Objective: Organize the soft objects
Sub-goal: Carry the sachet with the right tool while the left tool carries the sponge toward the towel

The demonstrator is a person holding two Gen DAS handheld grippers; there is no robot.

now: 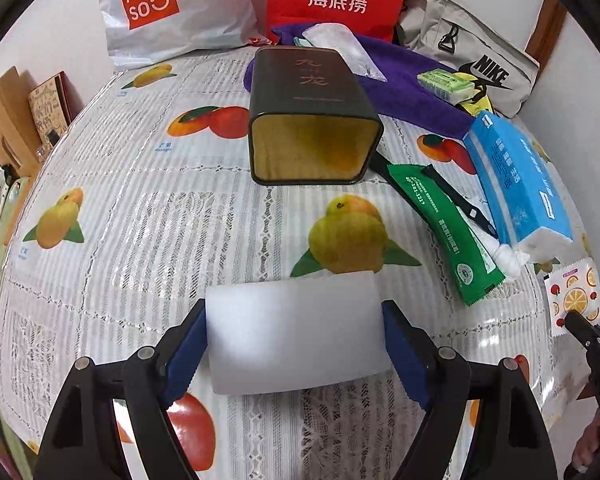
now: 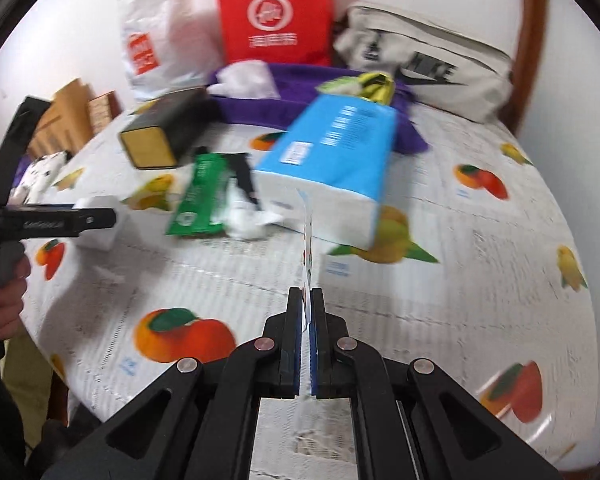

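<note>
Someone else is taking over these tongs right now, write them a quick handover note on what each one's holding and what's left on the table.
Left tongs: shut on the white foam block, held above the tablecloth.
Right tongs: shut on the thin fruit-print sachet, seen edge-on.
Dark tin lies on its side, mouth towards you, looking empty; nothing appears stowed yet.
Still loose: blue tissue pack, green wipes packet, purple towel, small green tissue pack.

Right view blurred — sachet (image 2: 307, 236) edge-on, print unreadable.
</note>
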